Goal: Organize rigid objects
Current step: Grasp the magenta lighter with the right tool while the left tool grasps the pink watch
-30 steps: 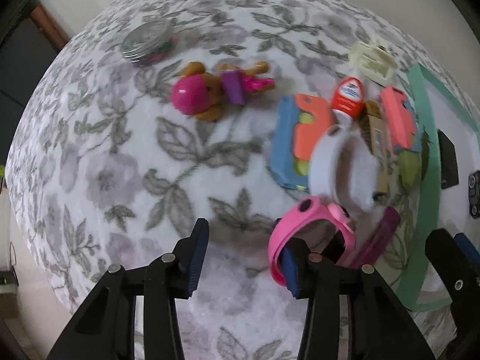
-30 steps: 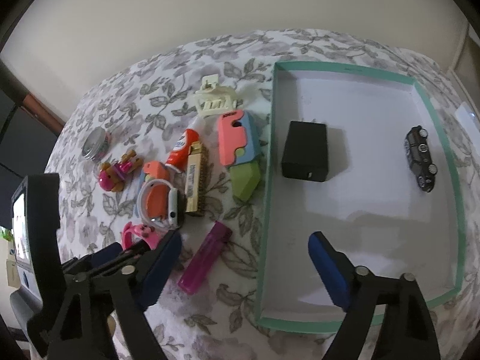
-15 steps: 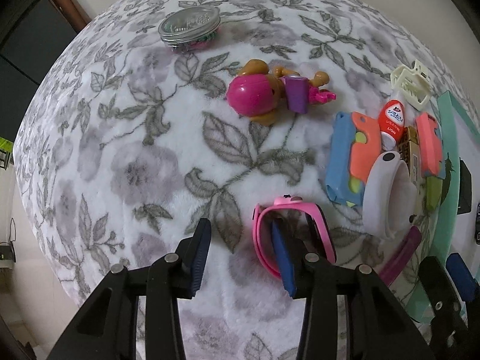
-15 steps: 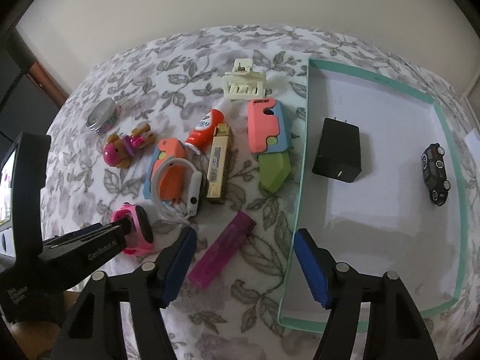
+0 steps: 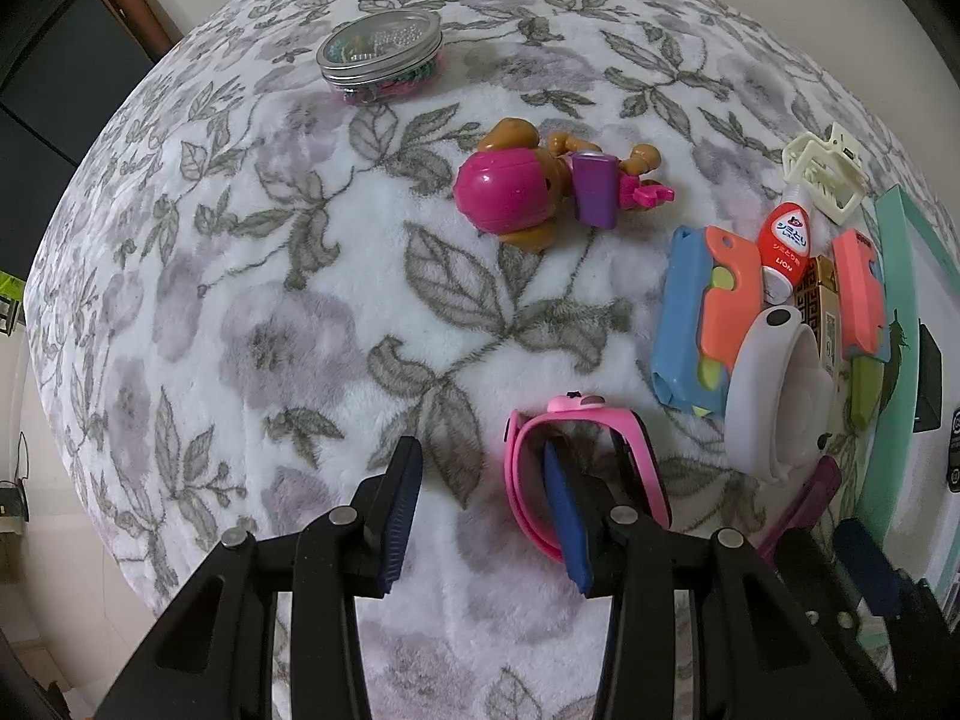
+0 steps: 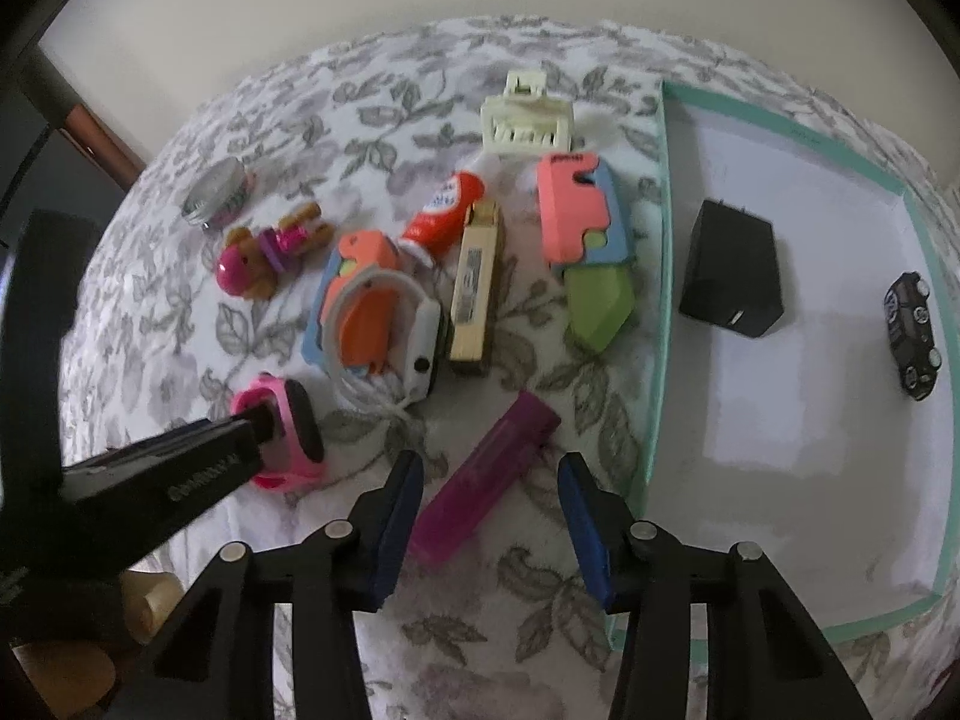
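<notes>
Lying on the leaf-patterned blanket that covered the surface, a purple translucent bar was pictured between the two blue pads of the right claw, whose jaws were closing around it without yet being seen to press on it. The bar was judged to be light, stiff and smooth-sided, likely to slip if pinched at a tapering end, so a hold across its middle, on the long flat faces, was considered safest. Just beside it, the teal-edged tray already held a black charger and a small toy car.

The left claw was seen standing apart, unclenched, with one pad threaded inside the loop of a pink wristband watch and the other outside it on the blanket; nothing was squeezed. The band was judged soft and springy, the watch body hard, so a pinch on the strap wall was thought workable but liable to flex. Whether the inner pad touched the strap could not be told.
</notes>
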